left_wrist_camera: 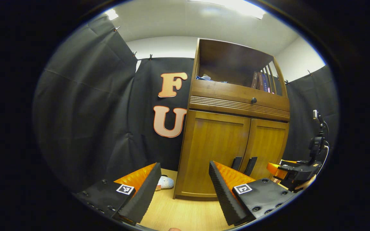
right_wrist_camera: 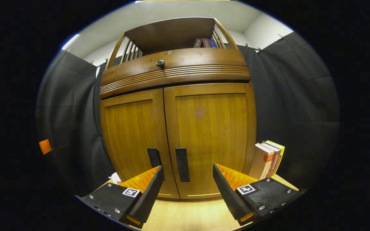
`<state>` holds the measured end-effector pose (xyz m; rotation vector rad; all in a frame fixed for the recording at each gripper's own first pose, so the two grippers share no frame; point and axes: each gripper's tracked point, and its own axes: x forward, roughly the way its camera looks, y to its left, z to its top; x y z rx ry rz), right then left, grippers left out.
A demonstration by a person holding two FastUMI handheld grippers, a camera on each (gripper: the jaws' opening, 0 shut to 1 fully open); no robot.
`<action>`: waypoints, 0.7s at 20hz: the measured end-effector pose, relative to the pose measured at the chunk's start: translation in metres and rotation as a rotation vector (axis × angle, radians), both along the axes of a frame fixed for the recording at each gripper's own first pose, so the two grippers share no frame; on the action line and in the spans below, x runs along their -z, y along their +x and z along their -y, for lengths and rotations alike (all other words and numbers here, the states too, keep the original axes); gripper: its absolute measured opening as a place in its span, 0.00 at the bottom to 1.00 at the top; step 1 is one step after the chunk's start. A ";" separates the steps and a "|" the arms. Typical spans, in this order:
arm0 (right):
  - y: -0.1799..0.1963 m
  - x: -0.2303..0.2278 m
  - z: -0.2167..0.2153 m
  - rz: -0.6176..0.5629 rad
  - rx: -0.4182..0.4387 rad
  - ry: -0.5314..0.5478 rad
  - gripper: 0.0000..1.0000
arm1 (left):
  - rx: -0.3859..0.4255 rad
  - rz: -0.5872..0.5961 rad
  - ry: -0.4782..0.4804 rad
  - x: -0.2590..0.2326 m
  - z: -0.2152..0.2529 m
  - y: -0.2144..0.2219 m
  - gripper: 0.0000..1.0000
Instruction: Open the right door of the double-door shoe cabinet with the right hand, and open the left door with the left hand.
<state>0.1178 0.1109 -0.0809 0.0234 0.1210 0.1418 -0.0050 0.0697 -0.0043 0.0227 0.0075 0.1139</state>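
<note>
A wooden shoe cabinet stands on a light wood surface with both doors closed. In the right gripper view, the right door [right_wrist_camera: 212,134] carries a dark vertical handle [right_wrist_camera: 182,164], and the left door [right_wrist_camera: 132,138] has its own handle [right_wrist_camera: 154,158]. My right gripper [right_wrist_camera: 188,170] is open, a short way in front of the right door's handle. In the left gripper view, the left door [left_wrist_camera: 214,150] and both handles [left_wrist_camera: 236,163] sit ahead and to the right. My left gripper [left_wrist_camera: 185,166] is open, farther back, with nothing between its fingers. The right gripper [left_wrist_camera: 295,173] appears at the right edge there.
Above the doors runs a drawer with a round knob [right_wrist_camera: 160,63], and an open shelf holds books [right_wrist_camera: 206,42]. More books [right_wrist_camera: 268,158] lean beside the cabinet's right side. A small soft toy [left_wrist_camera: 165,182] lies at the cabinet's left foot. Black cloth walls surround the booth.
</note>
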 end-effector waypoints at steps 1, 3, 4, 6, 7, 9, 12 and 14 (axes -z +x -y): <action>0.010 0.003 -0.002 0.009 0.001 -0.011 1.00 | -0.006 0.000 -0.003 0.000 -0.002 -0.001 0.96; 0.029 0.015 -0.005 0.000 0.006 -0.036 0.86 | -0.017 -0.006 -0.007 0.001 -0.007 -0.003 0.94; 0.034 0.019 -0.007 0.001 0.002 -0.038 0.94 | -0.026 -0.006 -0.005 0.001 -0.010 -0.004 0.97; 0.050 0.025 -0.014 -0.003 -0.001 -0.047 0.93 | -0.045 -0.007 0.009 0.001 -0.018 -0.006 0.99; 0.057 0.029 -0.016 -0.011 -0.001 -0.053 0.94 | -0.054 -0.008 0.016 0.001 -0.021 -0.008 0.96; 0.068 0.039 -0.021 -0.035 -0.010 -0.035 0.94 | -0.070 -0.004 0.029 -0.001 -0.026 -0.012 0.96; 0.086 0.049 -0.026 -0.064 -0.011 -0.007 0.94 | -0.093 -0.003 0.032 -0.004 -0.033 -0.010 0.94; 0.096 0.059 -0.025 -0.085 -0.008 -0.010 0.92 | -0.103 -0.003 0.033 -0.005 -0.037 -0.013 0.96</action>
